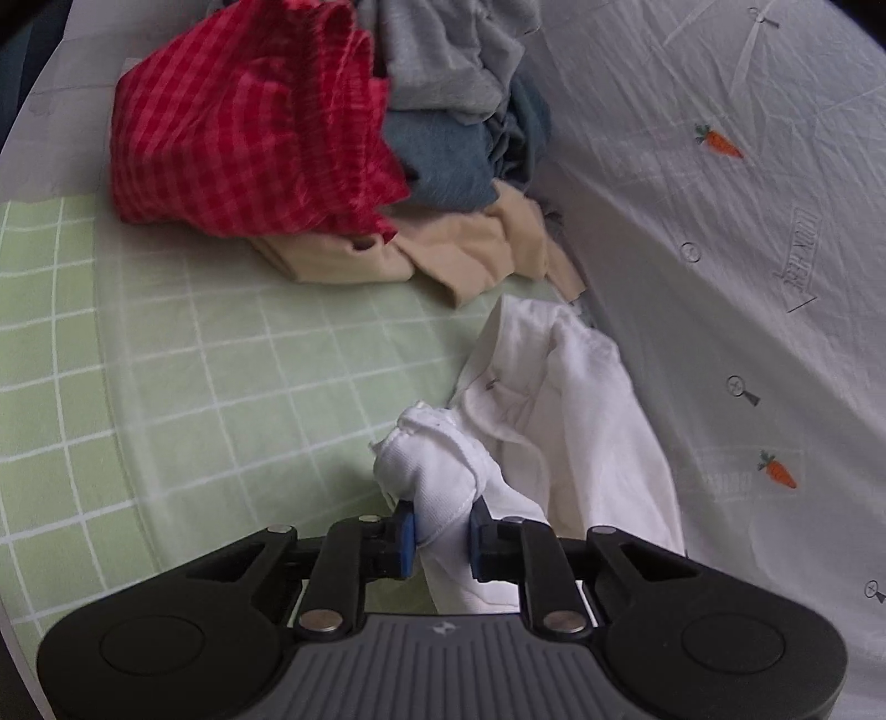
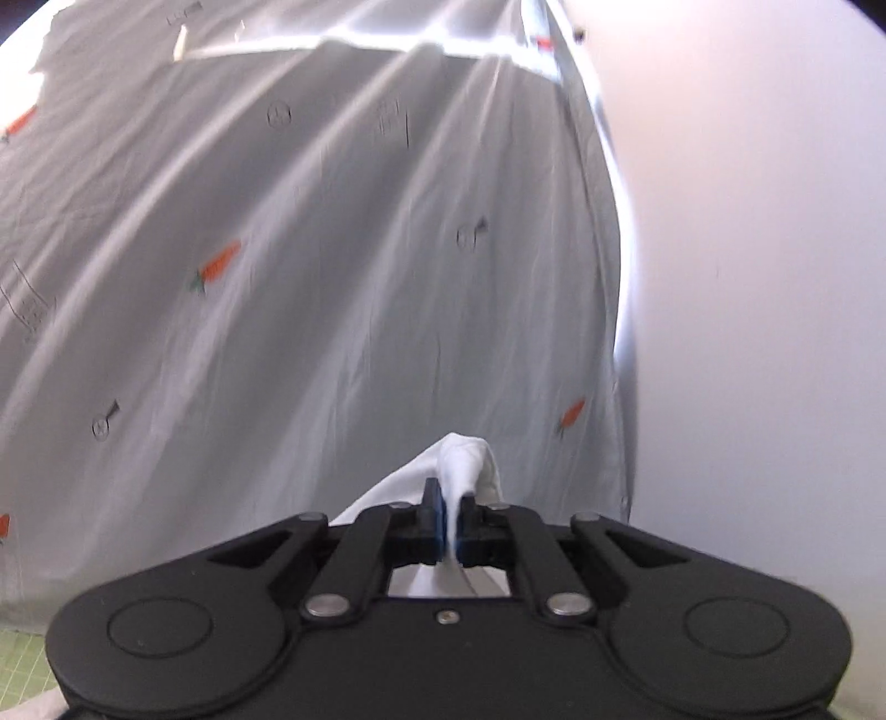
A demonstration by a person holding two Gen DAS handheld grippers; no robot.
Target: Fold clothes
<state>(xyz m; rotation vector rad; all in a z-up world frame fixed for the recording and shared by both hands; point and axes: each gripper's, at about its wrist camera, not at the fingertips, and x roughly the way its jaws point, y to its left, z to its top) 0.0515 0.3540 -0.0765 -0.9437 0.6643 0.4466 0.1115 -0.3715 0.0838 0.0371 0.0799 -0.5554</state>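
Note:
My left gripper [image 1: 441, 534] is shut on a bunched fold of a white garment [image 1: 565, 399], which trails forward and right over the green checked sheet [image 1: 166, 387]. My right gripper [image 2: 454, 518] is shut on another thin fold of the white garment [image 2: 468, 457], lifted in front of a hanging white cloth. Most of the garment is hidden below the right gripper's body.
A pile of clothes lies ahead of the left gripper: a red checked piece [image 1: 249, 127], a grey one [image 1: 443, 50], a blue one [image 1: 448, 160], a beige one [image 1: 470, 249]. A white carrot-print cloth [image 1: 720, 221] is at the right; it also fills the right wrist view [image 2: 332, 249]. A white wall [image 2: 764, 277] stands right.

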